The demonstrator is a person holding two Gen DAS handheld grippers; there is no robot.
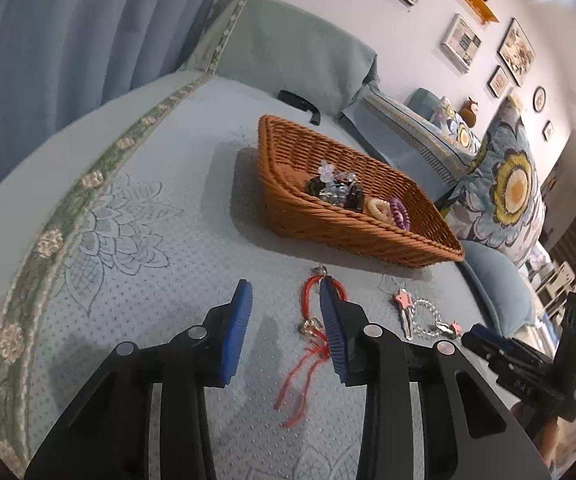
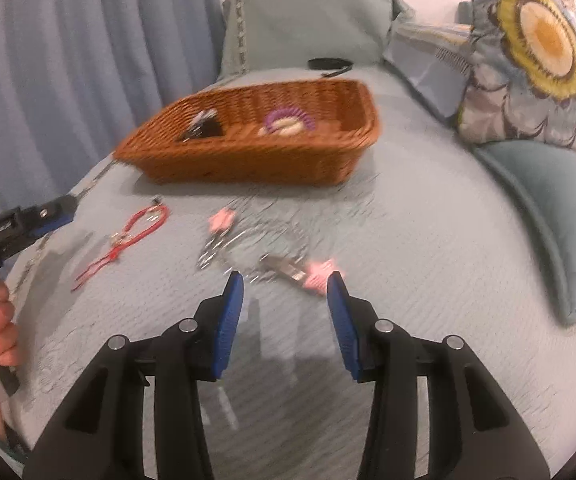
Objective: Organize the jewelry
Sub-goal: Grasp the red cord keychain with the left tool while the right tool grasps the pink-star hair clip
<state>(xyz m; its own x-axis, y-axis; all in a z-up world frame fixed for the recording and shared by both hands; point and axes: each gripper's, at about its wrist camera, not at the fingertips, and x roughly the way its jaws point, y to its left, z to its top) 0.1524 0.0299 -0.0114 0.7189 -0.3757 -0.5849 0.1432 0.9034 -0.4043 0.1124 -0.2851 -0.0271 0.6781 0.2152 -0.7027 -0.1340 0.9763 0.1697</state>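
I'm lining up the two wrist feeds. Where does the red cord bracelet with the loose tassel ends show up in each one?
Left wrist: the red cord bracelet lies on the bedspread at lower centre, just left of the left gripper's right finger.
Right wrist: left of centre, in front of the basket.
Shared landmark: the brown woven wicker basket, beyond the bracelet in both.

The left wrist view is taken from low over the bedspread, along the left gripper toward the wicker basket, which is seen corner-on against the picture wall. The right wrist view is taken from low over the same bedspread, along the right gripper, with the basket seen side-on before the curtain. Basket, red cord bracelet and beaded bracelet are shared. Each gripper is visible at the edge of the other view.
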